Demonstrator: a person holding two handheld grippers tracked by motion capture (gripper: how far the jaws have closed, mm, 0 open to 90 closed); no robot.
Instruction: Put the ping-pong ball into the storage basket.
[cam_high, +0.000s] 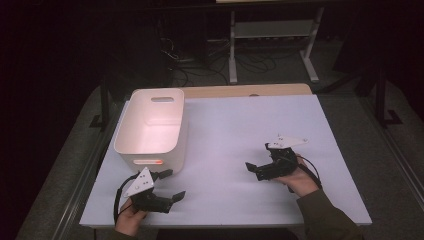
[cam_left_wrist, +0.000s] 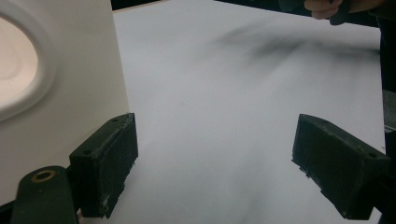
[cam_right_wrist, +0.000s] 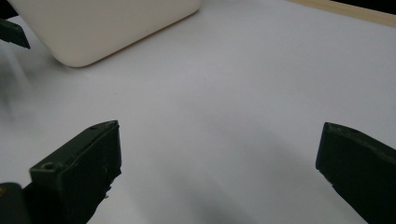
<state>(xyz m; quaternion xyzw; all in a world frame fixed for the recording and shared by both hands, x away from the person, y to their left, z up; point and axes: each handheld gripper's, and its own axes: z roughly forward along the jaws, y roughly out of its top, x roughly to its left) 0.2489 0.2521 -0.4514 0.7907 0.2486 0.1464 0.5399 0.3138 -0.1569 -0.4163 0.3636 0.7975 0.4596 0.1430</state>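
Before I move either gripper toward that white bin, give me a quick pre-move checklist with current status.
1. Left gripper open: ok, jaws spread wide, nothing between them.
2. Right gripper open: ok, jaws apart and empty.
3. White bin upright on the table: ok.
4. Left gripper free of the bin: ok; one jaw sits close beside its wall, so go gently.
5. Bin contents: cannot tell; a faint pink glow inside, no clear object.
6. Path between the grippers: ok, bare white surface.
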